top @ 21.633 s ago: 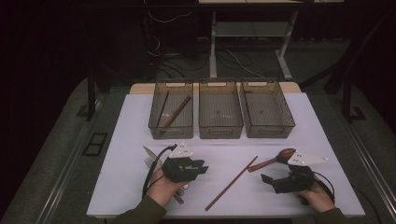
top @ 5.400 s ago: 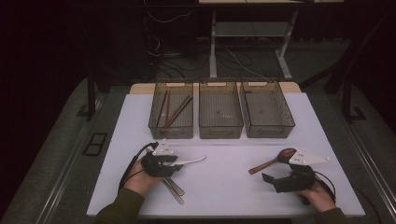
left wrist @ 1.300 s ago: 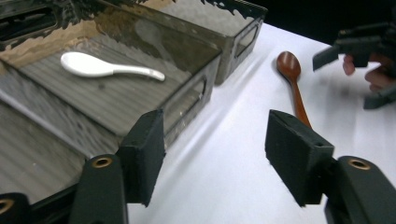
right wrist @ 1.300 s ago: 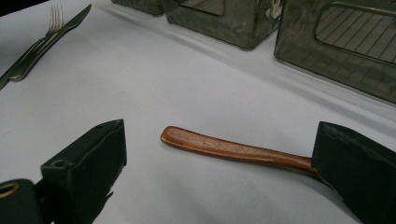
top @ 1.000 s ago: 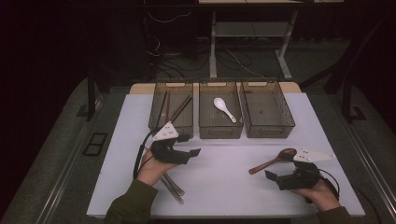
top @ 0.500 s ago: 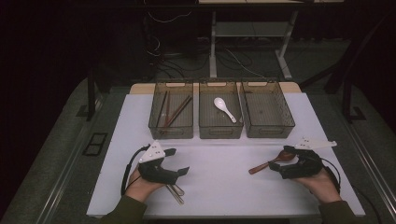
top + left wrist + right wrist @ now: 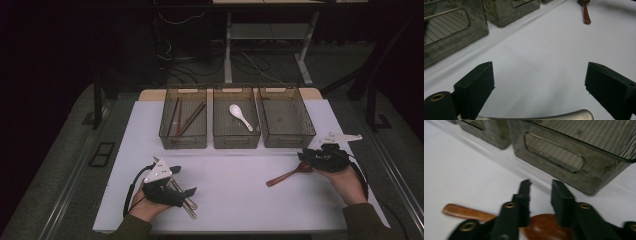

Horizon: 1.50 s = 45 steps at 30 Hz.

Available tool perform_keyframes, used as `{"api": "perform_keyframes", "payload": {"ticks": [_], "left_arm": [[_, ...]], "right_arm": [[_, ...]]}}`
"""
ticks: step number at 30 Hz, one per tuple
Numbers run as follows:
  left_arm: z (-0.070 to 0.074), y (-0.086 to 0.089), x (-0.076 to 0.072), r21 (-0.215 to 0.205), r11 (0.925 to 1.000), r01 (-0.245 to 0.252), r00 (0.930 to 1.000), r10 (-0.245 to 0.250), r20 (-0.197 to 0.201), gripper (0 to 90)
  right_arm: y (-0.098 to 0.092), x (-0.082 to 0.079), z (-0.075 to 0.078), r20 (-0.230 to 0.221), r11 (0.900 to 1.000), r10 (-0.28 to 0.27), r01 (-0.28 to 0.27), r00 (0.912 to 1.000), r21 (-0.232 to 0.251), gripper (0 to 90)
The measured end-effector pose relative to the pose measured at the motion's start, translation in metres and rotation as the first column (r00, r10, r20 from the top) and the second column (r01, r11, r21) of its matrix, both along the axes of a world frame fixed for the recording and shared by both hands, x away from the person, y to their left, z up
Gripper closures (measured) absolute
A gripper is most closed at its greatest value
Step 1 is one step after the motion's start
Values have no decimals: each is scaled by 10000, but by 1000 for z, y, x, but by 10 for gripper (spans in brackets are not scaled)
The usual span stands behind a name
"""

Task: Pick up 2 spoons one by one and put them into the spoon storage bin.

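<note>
**A:** ok so what's the right gripper (image 7: pixel 311 159) doing rn? Can't see from my side.

**B:** It's down at the wooden spoon (image 7: pixel 289 174) near the right edge of the white table (image 7: pixel 240 170). Jaws have just been closing, there's only a narrow gap between them now. In the right gripper view the spoon's bowl (image 7: pixel 546 227) sits right under and between the two black jaws, handle sticking out to the left of that pic. Can't tell if the pads actually press it tho, bowl looks lower than the tips, so idk if it's gripped.

**A:** and the left one?

**B:** Left gripper (image 7: pixel 180 182) is near the front left of the table, jaws have just been opening and stand wide apart, nothing between them but bare table. It's right over some metal cutlery (image 7: pixel 185 200) lying there; you can see a shiny handle (image 7: pixel 536 117) at the bottom of the left gripper view. Not holding it afaict.

**A:** bins?

**B:** Three clear bins in a row at the back. Left bin (image 7: pixel 183 120) has brown chopsticks (image 7: pixel 187 117) in it, middle bin (image 7: pixel 236 120) has a white spoon (image 7: pixel 240 116), right bin (image 7: pixel 285 120) is the one closest to the right gripper, just behind it. Wooden spoon lies on the table in front of that bin, handle pointing toward the person and to the left, well apart from the left gripper.
</note>
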<state>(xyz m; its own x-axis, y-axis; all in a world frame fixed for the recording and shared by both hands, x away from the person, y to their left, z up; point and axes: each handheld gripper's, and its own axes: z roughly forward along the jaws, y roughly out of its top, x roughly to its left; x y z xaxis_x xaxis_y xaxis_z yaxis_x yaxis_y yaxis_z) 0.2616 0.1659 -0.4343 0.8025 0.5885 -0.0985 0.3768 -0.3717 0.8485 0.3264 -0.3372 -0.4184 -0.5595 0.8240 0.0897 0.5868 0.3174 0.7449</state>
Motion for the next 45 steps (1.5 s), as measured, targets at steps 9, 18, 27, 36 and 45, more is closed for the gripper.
{"api": "perform_keyframes", "payload": {"ticks": [9,18,27,36,45], "left_arm": [[-1,0,1,34,10000,22,10000,-22,-81,0],[-4,1,2,129,9999,63,9998,-60,-207,0],[-4,4,3,39,10000,-3,9997,4,-226,0],[-3,5,3,-2,10000,48,9997,-48,-220,0],[-3,5,3,-7,9999,105,9997,-105,-242,0]], "right_arm": [[0,19,-14,-644,9958,-401,346,9971,-842,889],[-4,23,-25,-1042,9877,-677,519,9923,-1474,889],[-10,12,-24,-1270,9857,-662,451,9897,-1622,889],[-20,-10,-22,-1413,9875,-484,261,9888,-1555,872],[-35,-27,-11,-1010,9986,-291,244,9945,-478,522]]}}
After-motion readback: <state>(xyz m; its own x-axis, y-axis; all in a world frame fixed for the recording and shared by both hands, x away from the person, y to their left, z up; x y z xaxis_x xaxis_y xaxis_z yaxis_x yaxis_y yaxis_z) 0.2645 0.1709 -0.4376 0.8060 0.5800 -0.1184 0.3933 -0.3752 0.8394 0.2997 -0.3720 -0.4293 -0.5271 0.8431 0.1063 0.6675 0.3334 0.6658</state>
